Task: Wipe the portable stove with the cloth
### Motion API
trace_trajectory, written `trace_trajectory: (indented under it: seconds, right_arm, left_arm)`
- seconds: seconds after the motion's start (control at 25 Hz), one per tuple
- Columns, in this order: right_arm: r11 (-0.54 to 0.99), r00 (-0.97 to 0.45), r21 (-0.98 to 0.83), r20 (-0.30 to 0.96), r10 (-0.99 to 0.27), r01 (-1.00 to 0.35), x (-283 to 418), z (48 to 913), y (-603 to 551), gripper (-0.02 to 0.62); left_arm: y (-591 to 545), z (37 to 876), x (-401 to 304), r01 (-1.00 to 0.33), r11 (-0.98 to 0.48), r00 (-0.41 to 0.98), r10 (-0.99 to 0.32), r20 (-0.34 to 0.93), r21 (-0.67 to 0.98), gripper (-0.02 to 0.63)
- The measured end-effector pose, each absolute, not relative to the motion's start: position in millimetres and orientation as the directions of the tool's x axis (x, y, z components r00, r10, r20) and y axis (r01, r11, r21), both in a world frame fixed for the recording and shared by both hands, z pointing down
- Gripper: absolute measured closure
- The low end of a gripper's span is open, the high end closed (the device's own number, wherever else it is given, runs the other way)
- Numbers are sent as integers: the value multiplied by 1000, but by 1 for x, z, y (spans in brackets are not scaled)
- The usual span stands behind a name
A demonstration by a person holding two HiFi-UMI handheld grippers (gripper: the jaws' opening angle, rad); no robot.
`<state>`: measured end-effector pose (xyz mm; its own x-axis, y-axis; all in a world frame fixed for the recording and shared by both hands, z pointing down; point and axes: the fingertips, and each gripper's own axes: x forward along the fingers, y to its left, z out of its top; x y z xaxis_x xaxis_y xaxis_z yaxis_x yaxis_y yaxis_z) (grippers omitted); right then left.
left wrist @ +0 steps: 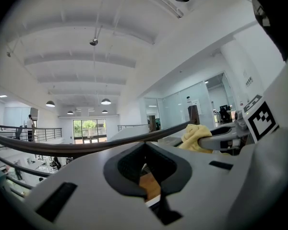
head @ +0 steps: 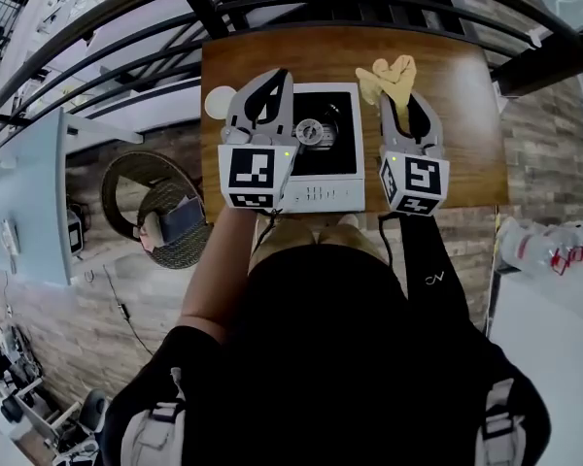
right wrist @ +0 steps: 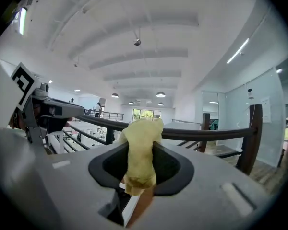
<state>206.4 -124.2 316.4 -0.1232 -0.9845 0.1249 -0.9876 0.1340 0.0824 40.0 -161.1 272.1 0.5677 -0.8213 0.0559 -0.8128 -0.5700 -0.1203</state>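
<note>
Wooden table point(head: 466, 115) at the far side, tight against a dark railing point(head: 272, 8), and the white stove point(head: 335, 178) sits at the middle of it, by the near edge. Printing along the stove's near strip is too small to read. The only clear marks are the black-and-white square patterns on the two marker cubes, left point(head: 253, 173) and right point(head: 415, 181).

Left gripper point(head: 280, 74) hangs over the stove's left part. Its jaws are tip to tip with nothing between them, only wood and a white edge showing through the gap behind the tips. Just right of them is the round burner point(head: 311, 132).

Right gripper point(head: 394, 100) is over the stove's right edge, jaws clamped on the yellow cloth point(head: 389, 76). The cloth bunches out past the tips, over bare wood just beyond the stove's far right corner. Whether it touches the table, I cannot tell.

Small white disc point(head: 217, 103) at the table's left edge.
</note>
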Motion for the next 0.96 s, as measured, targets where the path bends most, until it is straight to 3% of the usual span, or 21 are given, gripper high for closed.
trace_trajectory:
  seconds: [0.96]
  right_arm:
    - [161, -148, 121, 109, -983, -980, 208, 308, -102, 469]
  left_arm:
    - [-142, 268, 49, -799, -583, 583, -811, 49, -145, 598]
